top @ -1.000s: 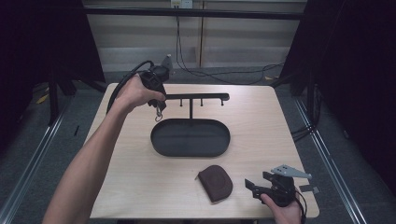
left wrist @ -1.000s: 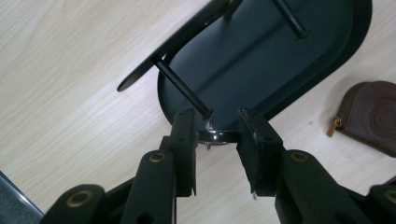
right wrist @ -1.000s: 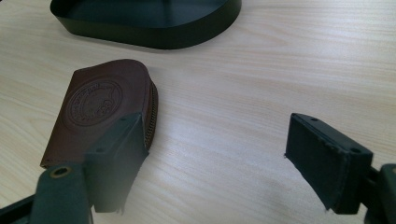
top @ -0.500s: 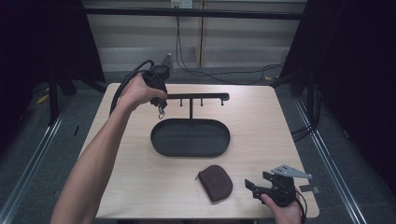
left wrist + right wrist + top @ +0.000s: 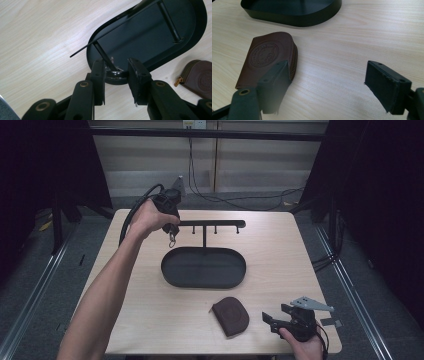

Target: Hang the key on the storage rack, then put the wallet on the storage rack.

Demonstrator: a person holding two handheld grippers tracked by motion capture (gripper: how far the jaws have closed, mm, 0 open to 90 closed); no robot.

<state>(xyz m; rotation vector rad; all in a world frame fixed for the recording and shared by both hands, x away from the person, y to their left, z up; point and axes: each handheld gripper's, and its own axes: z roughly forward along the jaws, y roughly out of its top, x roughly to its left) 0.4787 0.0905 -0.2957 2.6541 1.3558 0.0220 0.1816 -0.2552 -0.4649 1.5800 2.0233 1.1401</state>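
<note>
A black oval tray [image 5: 204, 284] with a T-shaped peg rack [image 5: 215, 224] stands mid-table. At the bar's left end my left gripper [image 5: 171, 232] points down, shut on a dark metal ring [image 5: 172, 240]. In the left gripper view my left gripper [image 5: 116, 65] pinches that ring [image 5: 113, 74] between its pads, right beside a rack peg [image 5: 103, 56]; whether the ring is on the peg I cannot tell. A brown leather zip pouch [image 5: 231, 315] lies flat at the front. My right gripper [image 5: 272, 319] rests open just right of it, and the right gripper view has the pouch [image 5: 265, 60] by my right gripper's [image 5: 329, 75] left jaw.
The tray [image 5: 294, 20] sits just beyond the pouch, and its rim [image 5: 200, 30] reaches near the pouch [image 5: 197, 77] in the left gripper view. Bare wood lies left and right of the tray. Dark curtains and cables line the table's far side.
My left gripper with the ring has edged slightly toward the bar's left end. The right gripper has kept still.
</note>
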